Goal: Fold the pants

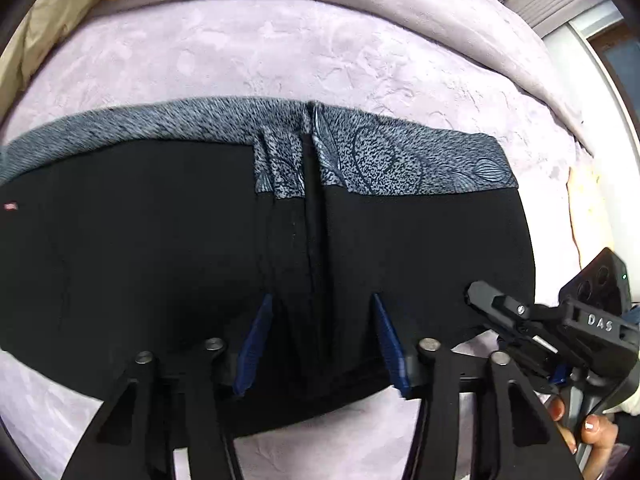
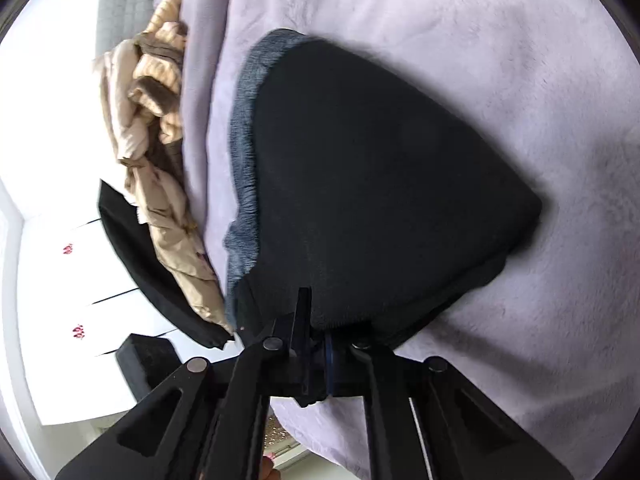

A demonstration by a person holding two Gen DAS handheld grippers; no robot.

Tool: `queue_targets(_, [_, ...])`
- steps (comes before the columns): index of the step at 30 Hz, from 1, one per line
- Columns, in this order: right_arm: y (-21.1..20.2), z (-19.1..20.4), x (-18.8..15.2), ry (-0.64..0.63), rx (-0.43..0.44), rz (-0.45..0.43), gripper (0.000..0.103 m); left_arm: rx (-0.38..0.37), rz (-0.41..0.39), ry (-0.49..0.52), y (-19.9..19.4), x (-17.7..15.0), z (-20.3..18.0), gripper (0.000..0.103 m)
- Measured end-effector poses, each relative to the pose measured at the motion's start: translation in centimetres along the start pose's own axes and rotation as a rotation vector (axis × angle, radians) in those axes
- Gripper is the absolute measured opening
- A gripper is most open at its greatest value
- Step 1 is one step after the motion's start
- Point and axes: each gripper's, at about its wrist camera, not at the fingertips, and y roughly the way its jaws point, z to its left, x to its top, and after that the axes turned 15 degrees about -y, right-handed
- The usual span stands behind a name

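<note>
The folded black pants with a grey patterned waistband (image 1: 304, 224) lie on the lilac plush bed cover (image 1: 280, 48). The left tool (image 1: 320, 320) hangs with fingers apart over the hem at 6 o'clock; the right tool (image 2: 316, 344), at 3 o'clock, is clamped on the pants' edge.

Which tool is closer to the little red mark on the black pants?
Left. The left tool hangs open over the black pants' middle, right of the small red mark; the right tool pinches the far right edge.

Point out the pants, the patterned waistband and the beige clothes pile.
pants (image 1: 160, 248): left wrist view, on the black fabric.
patterned waistband (image 1: 400, 160): left wrist view, on the grey band's right half.
beige clothes pile (image 2: 160, 92): right wrist view, on its upper folds.
</note>
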Motion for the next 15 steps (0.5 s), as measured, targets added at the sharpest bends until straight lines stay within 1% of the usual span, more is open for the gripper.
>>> queue_targets(2, [-0.5, 2.0, -0.2, -0.079, 0.022, 0.014, 0.005, 0.011, -0.055, 0.020, -1.9, -0.5, -0.1, 0.051])
queue_targets(4, [-0.7, 2.6, -1.0, -0.112, 0.006, 0.030, 0.005, 0.058, -0.106, 0.023, -2.5, -1.4, 0.7, 0.052])
queue_targets(6, [0.3, 2.0, -1.4, -0.119, -0.026, 0.050, 0.005, 0.092, -0.094, 0.006, -1.3, -1.6, 1.3, 0.060])
queue_targets(8, [1.6, 0.7, -1.5, -0.120, -0.087, 0.071, 0.005, 0.091, -0.073, -0.047, 0.1, -1.1, 2.4, 0.068])
queue_targets(10, [2.4, -0.4, -1.4, -0.130, -0.105, 0.092, 0.005, 0.093, -0.070, -0.051, 0.5, -1.1, 2.6, 0.068])
queue_targets(11, [2.3, 0.0, -1.2, -0.151, -0.110, 0.111, 0.006, 0.098, -0.076, -0.041, 0.2, -1.2, 2.5, 0.069])
queue_targets(12, [2.1, 0.6, -1.1, -0.187, -0.115, 0.142, 0.007, 0.107, -0.088, -0.025, -0.4, -1.3, 2.3, 0.073])
queue_targets(13, [1.9, 1.7, -0.9, -0.234, -0.111, 0.187, 0.016, 0.114, -0.099, -0.016, -0.7, -1.3, 1.9, 0.074])
queue_targets(14, [1.8, 2.8, -0.6, -0.286, -0.083, 0.242, 0.036, 0.112, -0.112, -0.002, -1.4, -1.3, 1.6, 0.074])
queue_targets(15, [0.9, 4.0, -0.5, -0.342, -0.029, 0.278, 0.044, 0.115, -0.123, 0.003, -2.1, -1.2, 1.4, 0.074])
